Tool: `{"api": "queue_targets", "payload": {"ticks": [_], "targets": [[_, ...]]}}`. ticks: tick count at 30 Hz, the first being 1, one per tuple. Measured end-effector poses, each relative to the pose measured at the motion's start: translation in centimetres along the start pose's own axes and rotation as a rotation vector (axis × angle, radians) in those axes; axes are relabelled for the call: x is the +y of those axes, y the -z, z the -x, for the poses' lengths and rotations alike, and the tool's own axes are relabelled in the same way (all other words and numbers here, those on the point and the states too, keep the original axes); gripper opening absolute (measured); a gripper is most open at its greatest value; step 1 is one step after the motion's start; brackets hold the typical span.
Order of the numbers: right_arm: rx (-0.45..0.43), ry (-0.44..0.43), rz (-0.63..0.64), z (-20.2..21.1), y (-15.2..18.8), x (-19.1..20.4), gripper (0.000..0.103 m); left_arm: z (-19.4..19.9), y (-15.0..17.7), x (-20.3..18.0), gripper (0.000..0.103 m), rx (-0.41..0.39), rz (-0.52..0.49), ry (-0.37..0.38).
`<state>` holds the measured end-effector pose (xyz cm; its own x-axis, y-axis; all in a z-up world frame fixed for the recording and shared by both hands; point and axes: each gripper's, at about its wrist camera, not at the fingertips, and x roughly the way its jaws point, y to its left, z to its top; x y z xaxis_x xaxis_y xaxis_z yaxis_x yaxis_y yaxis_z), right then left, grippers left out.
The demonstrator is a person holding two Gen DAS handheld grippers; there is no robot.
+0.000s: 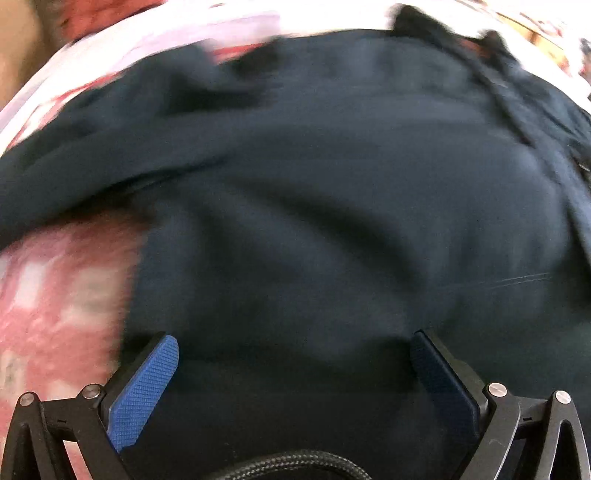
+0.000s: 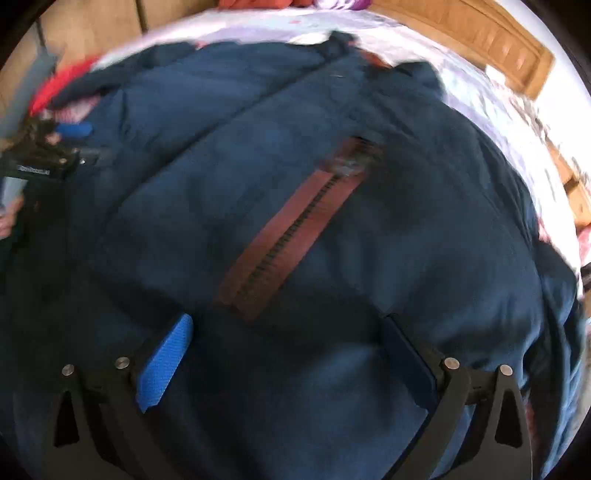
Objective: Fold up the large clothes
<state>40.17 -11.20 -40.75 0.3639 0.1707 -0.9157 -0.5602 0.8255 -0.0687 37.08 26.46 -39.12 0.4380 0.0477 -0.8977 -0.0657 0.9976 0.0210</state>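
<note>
A large navy jacket (image 1: pixel 332 184) lies spread on a bed and fills both views, which are blurred by motion. In the right wrist view the jacket (image 2: pixel 406 240) shows a rust-red zip band (image 2: pixel 295 229) running diagonally across its middle. My left gripper (image 1: pixel 295 354) hangs open just above the dark cloth, nothing between its blue pads (image 1: pixel 147 387). My right gripper (image 2: pixel 288 343) is open too, just below the lower end of the zip band, its pads (image 2: pixel 166 362) empty. The left gripper (image 2: pixel 70 133) also shows at the jacket's far left edge in the right wrist view.
A red-and-white patterned bedspread (image 1: pixel 55 295) shows beside the jacket at the left. A pale floral sheet (image 2: pixel 498 110) runs past the jacket's far side, up to a wooden headboard (image 2: pixel 480 40). Red and purple cloth (image 2: pixel 277 3) lies at the far edge.
</note>
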Motion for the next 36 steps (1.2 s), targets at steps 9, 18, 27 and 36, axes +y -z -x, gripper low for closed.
{"api": "queue_targets", "payload": {"ticks": [9, 18, 27, 36], "targets": [[0.081, 0.089, -0.041, 3.6, -4.1, -8.8, 0.103, 4.1, -6.9, 5.0, 0.102, -0.045, -0.045, -0.047], [-0.136, -0.025, -0.075, 0.6, -19.4, -4.0, 0.103, 0.6, -18.0, -7.4, 0.102, -0.110, -0.090, 0.106], [-0.129, -0.030, -0.094, -9.1, -17.2, -3.7, 0.103, -9.1, -16.4, -11.6, 0.103, -0.090, -0.126, 0.096], [-0.087, 0.118, -0.312, -5.2, -7.9, -19.7, 0.096, -8.6, -16.0, 0.0, 0.103, -0.110, -0.079, -0.009]]}}
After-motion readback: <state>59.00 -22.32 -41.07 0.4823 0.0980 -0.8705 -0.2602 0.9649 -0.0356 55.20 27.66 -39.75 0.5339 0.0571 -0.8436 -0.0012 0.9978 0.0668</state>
